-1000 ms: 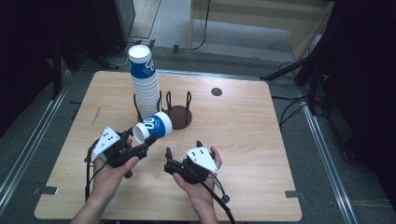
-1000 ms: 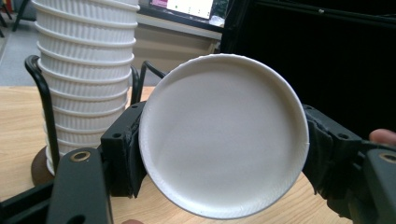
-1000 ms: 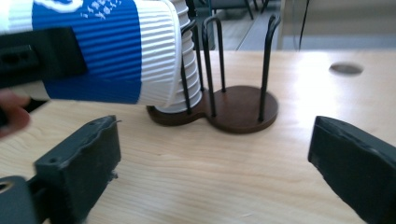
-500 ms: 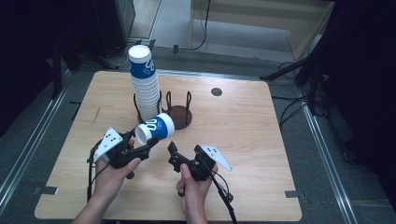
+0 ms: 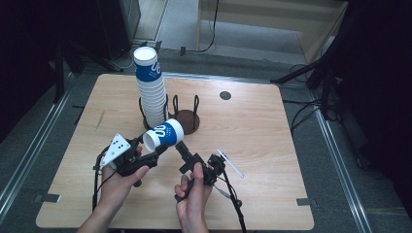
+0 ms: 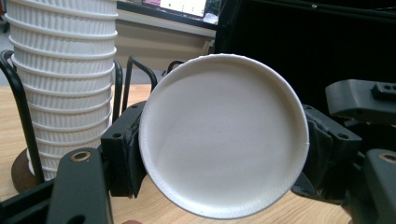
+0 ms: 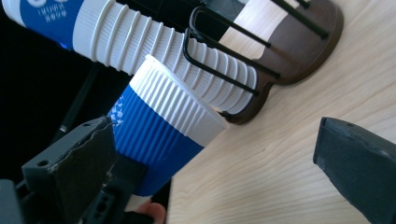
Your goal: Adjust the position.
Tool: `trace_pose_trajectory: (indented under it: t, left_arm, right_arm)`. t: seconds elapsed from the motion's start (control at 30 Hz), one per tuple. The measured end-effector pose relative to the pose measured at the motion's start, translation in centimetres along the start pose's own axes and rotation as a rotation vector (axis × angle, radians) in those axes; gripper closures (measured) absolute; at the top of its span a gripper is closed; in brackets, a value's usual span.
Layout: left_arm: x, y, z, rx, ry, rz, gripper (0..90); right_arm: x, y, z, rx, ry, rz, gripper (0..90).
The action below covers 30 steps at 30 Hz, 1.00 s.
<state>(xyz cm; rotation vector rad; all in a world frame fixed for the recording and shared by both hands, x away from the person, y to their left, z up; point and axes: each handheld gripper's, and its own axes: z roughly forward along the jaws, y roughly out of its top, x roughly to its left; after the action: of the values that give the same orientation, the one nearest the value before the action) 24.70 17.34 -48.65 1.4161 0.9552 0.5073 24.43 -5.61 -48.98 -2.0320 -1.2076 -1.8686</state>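
Left gripper (image 5: pixel 154 156) holding a single paper cup (image 5: pixel 163 136) on its side above the wooden surface (image 5: pixel 252 126); right gripper (image 5: pixel 180 151) beside it with jaws wide.

The blue-and-white cup lies tilted, its closed base toward the left gripper and its open rim pointing toward the stack of cups (image 5: pixel 149 87). In the left gripper view the two black jaws press on either side of the cup's base (image 6: pixel 224 135), so the cup is clamped. The stack stands upright in a dark wire holder (image 5: pixel 187 119) just behind the held cup. In the right gripper view the jaws stand far apart with nothing between the pads; the cup (image 7: pixel 163 135) sits ahead of the left one, apart from it.
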Motion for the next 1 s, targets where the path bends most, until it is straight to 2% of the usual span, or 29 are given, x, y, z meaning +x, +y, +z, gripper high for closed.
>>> trace_pose_trajectory:
  t: [0.07,0.27,0.43,0.67,0.73,0.9,1.0]
  left_arm:
    - [-0.1,-0.1,0.0,0.0,-0.001,0.002,27.8]
    - [-0.5,-0.3,0.3,0.006,-0.007,0.015,27.8]
    - [-0.9,-0.6,0.5,0.011,-0.016,0.022,27.8]
    - [-1.4,-0.8,0.6,0.02,-0.033,0.034,27.7]
    - [-1.5,-0.8,0.7,0.021,-0.037,0.039,27.7]
    - [-1.8,-0.9,0.8,0.026,-0.046,0.045,27.7]
    - [-1.9,-0.9,0.8,0.027,-0.052,0.047,27.7]
  right_arm:
    - [-0.2,0.1,0.1,0.008,0.015,0.057,0.0]
    - [-1.2,0.5,0.2,0.047,0.074,0.29,0.0]
    - [-1.4,0.5,0.4,0.061,0.096,0.394,0.0]
    - [-1.0,0.6,1.1,0.067,0.114,0.463,0.0]
    - [-1.1,0.5,1.4,0.085,0.119,0.486,0.0]
    - [-1.3,0.6,1.9,0.096,0.103,0.515,0.0]
    - [-1.3,0.9,2.3,0.103,0.105,0.513,0.0]
